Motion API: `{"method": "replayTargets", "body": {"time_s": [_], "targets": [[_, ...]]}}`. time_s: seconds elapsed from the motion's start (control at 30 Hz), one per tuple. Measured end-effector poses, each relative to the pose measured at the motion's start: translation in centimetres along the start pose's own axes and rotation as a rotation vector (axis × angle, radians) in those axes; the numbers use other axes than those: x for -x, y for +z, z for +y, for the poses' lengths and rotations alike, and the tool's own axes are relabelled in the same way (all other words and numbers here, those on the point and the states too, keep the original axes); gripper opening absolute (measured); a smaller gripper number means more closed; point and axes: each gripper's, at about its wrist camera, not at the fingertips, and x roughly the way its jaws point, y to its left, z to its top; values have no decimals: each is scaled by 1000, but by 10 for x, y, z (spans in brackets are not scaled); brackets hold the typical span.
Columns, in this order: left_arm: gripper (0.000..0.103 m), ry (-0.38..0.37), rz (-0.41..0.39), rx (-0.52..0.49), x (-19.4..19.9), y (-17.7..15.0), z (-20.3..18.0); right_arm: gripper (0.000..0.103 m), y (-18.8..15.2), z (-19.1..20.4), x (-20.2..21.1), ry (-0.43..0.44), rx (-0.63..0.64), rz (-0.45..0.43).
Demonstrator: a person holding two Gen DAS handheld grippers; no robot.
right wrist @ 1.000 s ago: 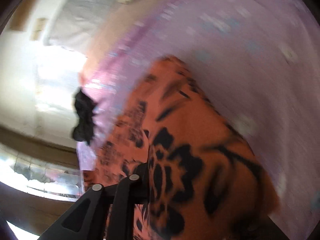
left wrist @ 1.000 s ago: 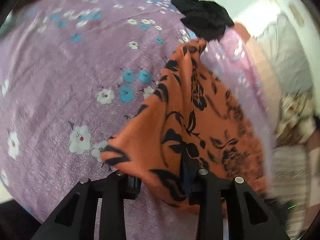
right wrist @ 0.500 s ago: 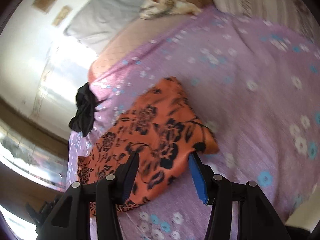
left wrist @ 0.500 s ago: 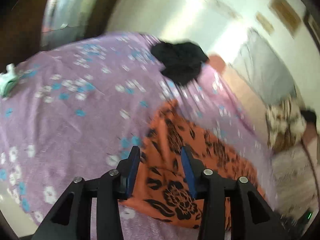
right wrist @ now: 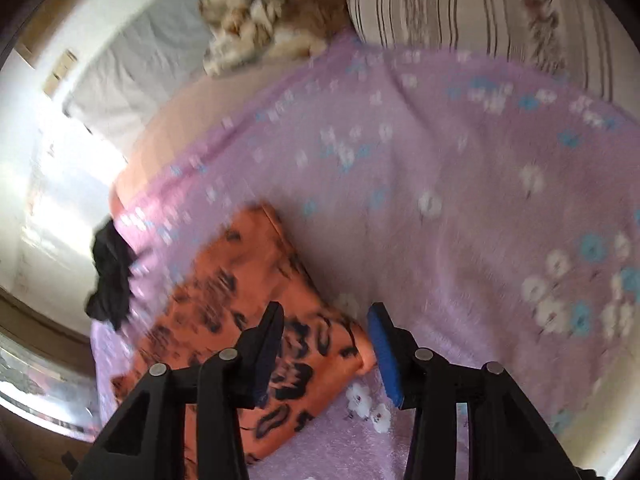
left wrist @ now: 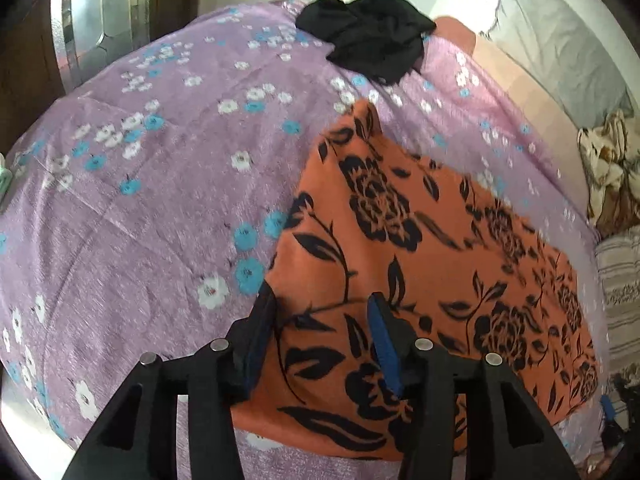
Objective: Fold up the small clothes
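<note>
- The orange floral garment (left wrist: 420,248) lies folded flat on the lilac flowered bedspread (left wrist: 160,184).
- My left claw (left wrist: 322,308) hangs above its near corner; the jaws have just been opening and grip nothing.
- My right claw (right wrist: 326,316), parted after just closing a little, holds nothing over the garment's (right wrist: 240,292) edge.
- A black garment (left wrist: 368,44) sits beyond.

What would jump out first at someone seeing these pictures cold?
The orange cloth with black flowers grabs the eye, lying flat on the purple flowered bedspread. Next, a crumpled black garment sits near the bedspread's far edge. At the bottom of each view, the left gripper and right gripper hover above the orange cloth, jaws apart, gripping nothing.
</note>
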Motion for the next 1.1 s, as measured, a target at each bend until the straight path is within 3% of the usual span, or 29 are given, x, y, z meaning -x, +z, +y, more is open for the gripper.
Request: {"method": "replayTargets", "body": {"time_s": [0.13, 0.23, 0.37, 0.43, 0.47, 0.53, 0.67, 0.77, 0.87, 1.0, 1.1], "targets": [[50, 11, -97, -12, 18, 3, -4, 48, 1, 27, -1, 118, 63, 25], [58, 9, -115, -23, 18, 1, -10, 48, -5, 39, -28, 157, 91, 144], [60, 58, -52, -4, 3, -1, -5, 47, -27, 21, -86, 37, 103, 343], [61, 76, 7, 64, -5, 0, 10, 44, -26, 24, -74, 31, 109, 311], [63, 56, 24, 105, -7, 0, 18, 44, -25, 33, -71, -9, 131, 329], [63, 23, 28, 189, -4, 1, 30, 45, -23, 53, -67, -3, 170, 331], [63, 60, -45, 217, 16, 7, 35, 45, -33, 138, -68, 171, 330, 348], [63, 70, -102, 269, 29, 8, 45, 45, -60, 213, -81, 313, 445, 406], [63, 104, -66, 271, 24, 10, 52, 45, -101, 284, -111, 420, 548, 509], [63, 90, 28, 285, 8, 6, 57, 39, -154, 353, -157, 452, 615, 619], [63, 95, 42, 273, 3, 7, 58, 39, -192, 391, -200, 435, 615, 701]]}}
